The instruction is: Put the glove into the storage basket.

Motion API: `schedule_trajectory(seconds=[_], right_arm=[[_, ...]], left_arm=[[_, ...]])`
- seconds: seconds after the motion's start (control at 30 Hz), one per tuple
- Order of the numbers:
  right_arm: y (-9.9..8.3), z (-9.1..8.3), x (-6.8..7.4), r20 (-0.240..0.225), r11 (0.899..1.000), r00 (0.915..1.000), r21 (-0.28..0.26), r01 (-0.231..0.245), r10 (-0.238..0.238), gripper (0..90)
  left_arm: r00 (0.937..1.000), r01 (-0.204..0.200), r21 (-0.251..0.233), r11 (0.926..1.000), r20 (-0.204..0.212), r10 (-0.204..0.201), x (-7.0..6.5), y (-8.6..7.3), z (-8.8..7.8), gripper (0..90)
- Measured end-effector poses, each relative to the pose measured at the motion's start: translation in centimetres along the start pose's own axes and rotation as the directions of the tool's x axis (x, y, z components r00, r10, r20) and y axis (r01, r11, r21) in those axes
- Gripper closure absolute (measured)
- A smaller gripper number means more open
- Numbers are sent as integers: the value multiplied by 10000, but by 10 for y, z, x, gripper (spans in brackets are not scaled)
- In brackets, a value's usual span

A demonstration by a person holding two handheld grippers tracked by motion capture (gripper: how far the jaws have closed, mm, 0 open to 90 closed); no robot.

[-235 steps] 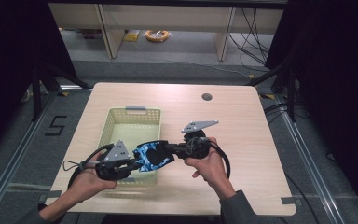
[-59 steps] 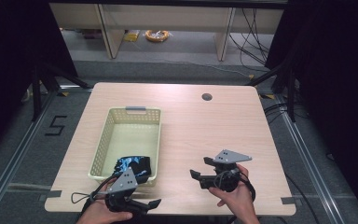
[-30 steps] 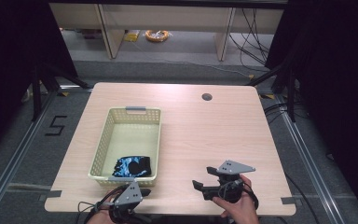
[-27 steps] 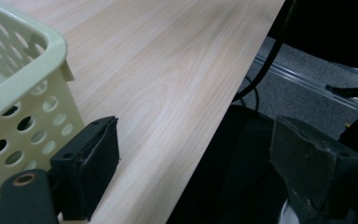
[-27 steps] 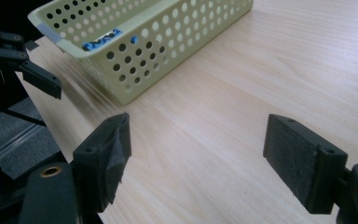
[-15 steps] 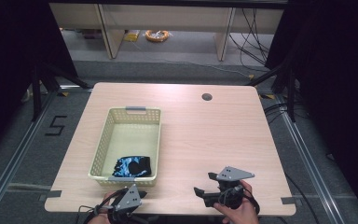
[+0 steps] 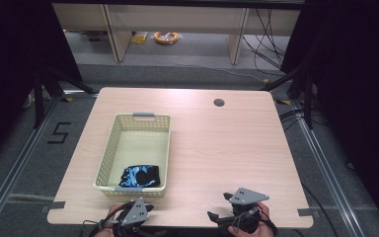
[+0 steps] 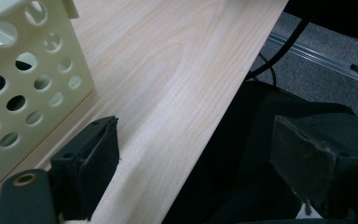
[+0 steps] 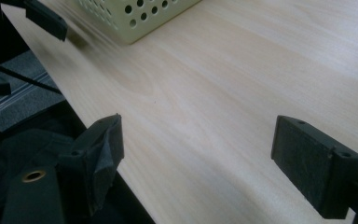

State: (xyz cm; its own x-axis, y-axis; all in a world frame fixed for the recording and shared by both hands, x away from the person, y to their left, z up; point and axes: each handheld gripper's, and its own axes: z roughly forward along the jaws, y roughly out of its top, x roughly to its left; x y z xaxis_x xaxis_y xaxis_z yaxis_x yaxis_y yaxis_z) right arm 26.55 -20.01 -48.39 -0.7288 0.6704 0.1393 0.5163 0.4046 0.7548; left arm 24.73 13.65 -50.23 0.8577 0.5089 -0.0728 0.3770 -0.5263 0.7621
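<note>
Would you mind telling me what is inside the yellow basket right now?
A folded black and blue cloth lies at the near end of the basket; the rest of its floor is bare. Whatever is beneath the cloth is covered.

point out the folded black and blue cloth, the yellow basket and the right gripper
folded black and blue cloth [image 7: 139,176], high view, middle of its blue print
yellow basket [image 7: 142,117], high view, far rim by the grey handle
right gripper [image 9: 198,158], right gripper view, midway between its open jaws

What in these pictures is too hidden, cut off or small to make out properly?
- Dark blue cloth in the basket: in the high view, too small and crumpled to tell what it is.
- Left tool and right tool: high view, cut off by the bottom edge.
- Orange thing on the floor: high view, too far to identify.
</note>
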Motion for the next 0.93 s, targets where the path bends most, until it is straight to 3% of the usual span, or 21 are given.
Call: schedule_trajectory(seconds=[0.03, 0.17, 0.27, 0.4, 0.47, 0.5, 0.53, 0.6, 0.63, 0.67, 0.7, 0.73, 0.8, 0.93], right_arm=[[-1, 1, 1, 14, 9999, 9999, -20, 134, -134, 181], [-5, -1, 3, 242, 9995, 9993, 169, 279, -283, 173], [-8, -4, 5, 166, 9993, 9998, 336, 138, -144, 170], [-12, -6, 6, 154, 9994, 9998, 333, 134, -139, 168], [-14, -7, 6, 236, 9991, 9995, 369, 199, -207, 169], [-15, -7, 6, 252, 9988, 9992, 398, 297, -307, 168], [-16, -7, 6, 258, 9985, 9990, 424, 351, -362, 168], [-17, -7, 7, 192, 9982, 9992, 497, 328, -338, 168], [-17, -7, 6, 184, 9973, 9982, 481, 563, -573, 168], [-17, -7, 5, 224, 9969, 9978, 476, 620, -631, 168], [-17, -8, 7, 285, 9980, 9989, 527, 346, -362, 168], [-17, -8, 6, 299, 9977, 9984, 483, 466, -481, 168], [-17, -8, 5, 326, 9976, 9981, 477, 507, -523, 168], [-17, -8, 6, 391, 9979, 9983, 515, 403, -424, 170]], left_arm=[[9995, 312, -37, 9995, 0, -312, -2, -1, 0, 153], [9995, 331, -44, 9994, -7, -331, -2, -2, 0, 153], [9996, 259, 119, 9996, 107, -261, 0, -2, -1, 153], [9989, 461, -76, 9989, 83, -460, -1, -2, 0, 153], [9993, 375, 16, 9993, 79, -375, 0, -2, 0, 153], [10000, -94, 170, 9998, -10, 94, 2, -2, -1, 153], [9998, 204, 135, 9997, -21, -203, 0, -2, -1, 153], [9997, 240, 130, 9996, -19, -239, 0, -2, 0, 153], [9996, 285, 101, 9995, -33, -284, 0, -2, 0, 153], [10000, 95, 55, 9999, 2, -95, 1, -2, 0, 154], [10000, 72, 55, 10000, 10, -72, 1, -2, 0, 153], [10000, -86, 174, 9998, -17, 86, 2, -2, -1, 153], [9998, 207, 185, 9996, 8, -207, 0, -2, 1, 153], [9997, 235, 132, 9996, 83, -236, 0, -2, 1, 153]])
